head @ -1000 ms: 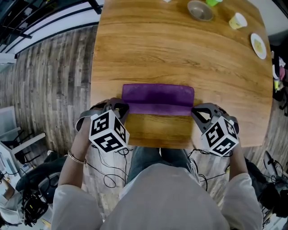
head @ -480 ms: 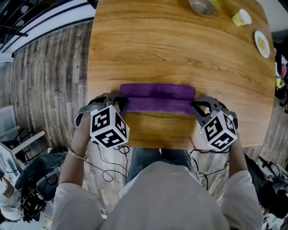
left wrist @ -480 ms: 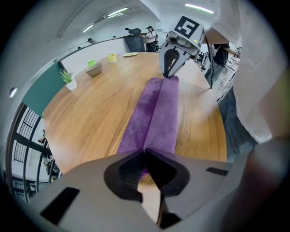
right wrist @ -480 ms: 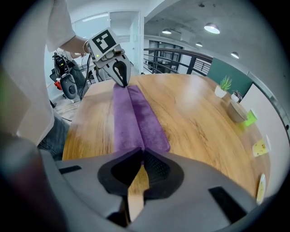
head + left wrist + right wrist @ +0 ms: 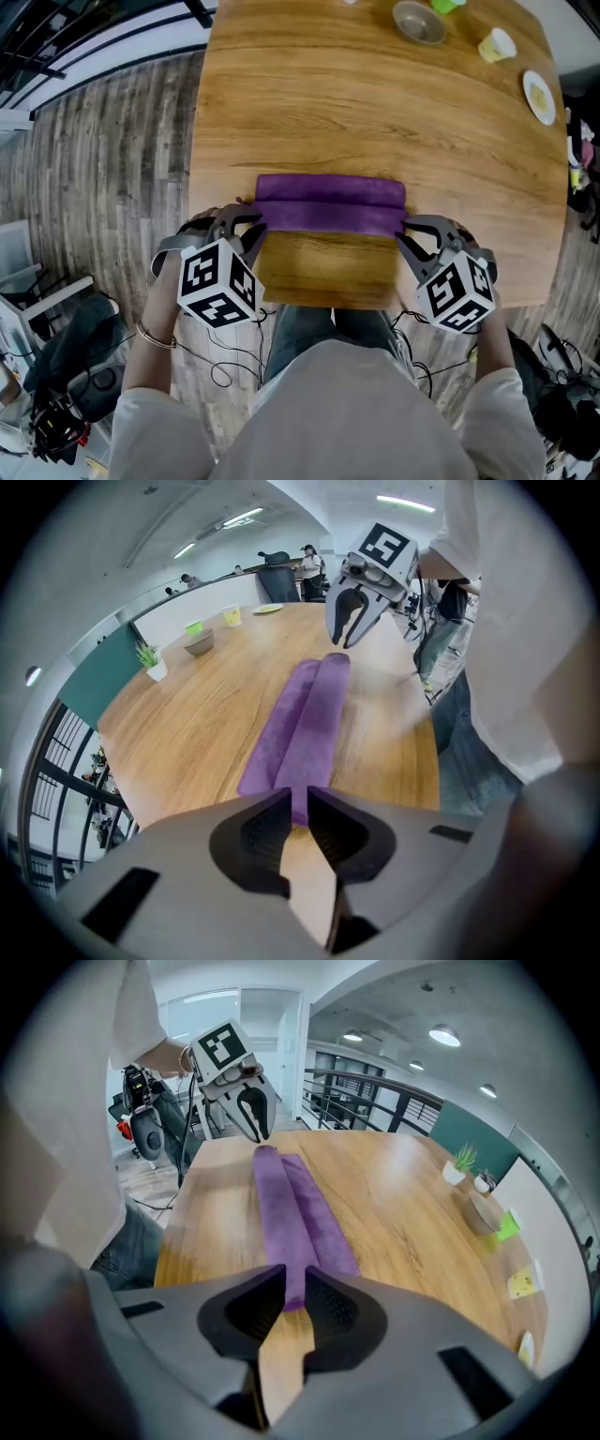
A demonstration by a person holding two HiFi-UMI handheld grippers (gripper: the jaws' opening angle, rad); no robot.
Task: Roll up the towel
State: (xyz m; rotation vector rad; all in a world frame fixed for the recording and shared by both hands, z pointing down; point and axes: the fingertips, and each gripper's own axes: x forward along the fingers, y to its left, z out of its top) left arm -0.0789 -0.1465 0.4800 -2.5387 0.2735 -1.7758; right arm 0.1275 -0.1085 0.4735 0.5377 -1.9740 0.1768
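Observation:
A purple towel (image 5: 328, 202) lies across the wooden table (image 5: 375, 112) near its front edge, its near side rolled over into a long ridge. My left gripper (image 5: 251, 228) stands at the towel's left end and my right gripper (image 5: 405, 234) at its right end. Both point steeply down. In the left gripper view the towel (image 5: 300, 724) runs away from my left gripper (image 5: 296, 803), whose jaws are opening, with the towel's end in the narrow gap at the tips. The right gripper view shows the same: the towel (image 5: 291, 1204) ends at my right gripper (image 5: 294, 1283), jaws opening.
At the table's far right stand a metal bowl (image 5: 417, 21), a yellow cup (image 5: 495, 44) and a small plate (image 5: 538, 96). The table's front edge runs just behind both grippers, with the person's legs under it. Cables and equipment lie on the floor either side.
The towel's near ridge sits slightly further over the flat part. Both grippers have drawn back a little toward the front edge.

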